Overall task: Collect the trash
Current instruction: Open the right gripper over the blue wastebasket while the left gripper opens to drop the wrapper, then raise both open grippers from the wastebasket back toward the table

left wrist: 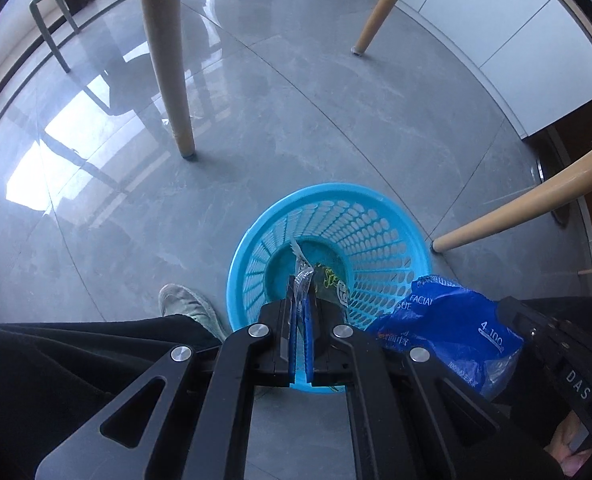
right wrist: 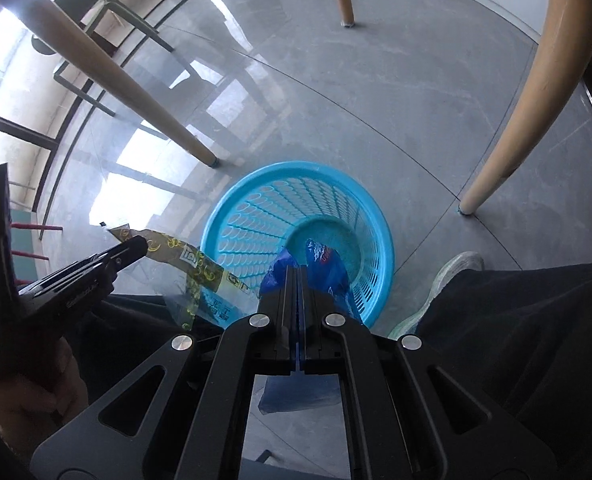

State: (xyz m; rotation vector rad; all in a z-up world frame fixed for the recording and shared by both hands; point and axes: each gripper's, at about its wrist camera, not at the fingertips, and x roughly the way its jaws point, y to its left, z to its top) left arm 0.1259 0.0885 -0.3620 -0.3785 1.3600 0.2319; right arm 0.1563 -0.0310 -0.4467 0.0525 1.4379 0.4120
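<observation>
A blue plastic mesh wastebasket (left wrist: 379, 224) stands on the grey floor; it also shows in the right wrist view (right wrist: 256, 208). My left gripper (left wrist: 300, 280) is shut on a clear snack wrapper with green-yellow print (left wrist: 327, 280) and holds it over the basket's near rim. The wrapper (right wrist: 192, 268) also shows in the right wrist view, sticking out of the left gripper (right wrist: 132, 250). My right gripper (right wrist: 297, 270) is shut on a blue facial-tissue plastic bag (right wrist: 327, 268), held over the basket's near edge. The bag (left wrist: 447, 328) shows at the right in the left wrist view.
Wooden table and chair legs stand around the basket (left wrist: 172, 92) (left wrist: 507, 220) (right wrist: 535, 92) (right wrist: 136, 96). My shoes (left wrist: 184, 300) (right wrist: 451, 268) and dark trouser legs are close beside the basket. A green chair frame (left wrist: 52, 28) is farther off.
</observation>
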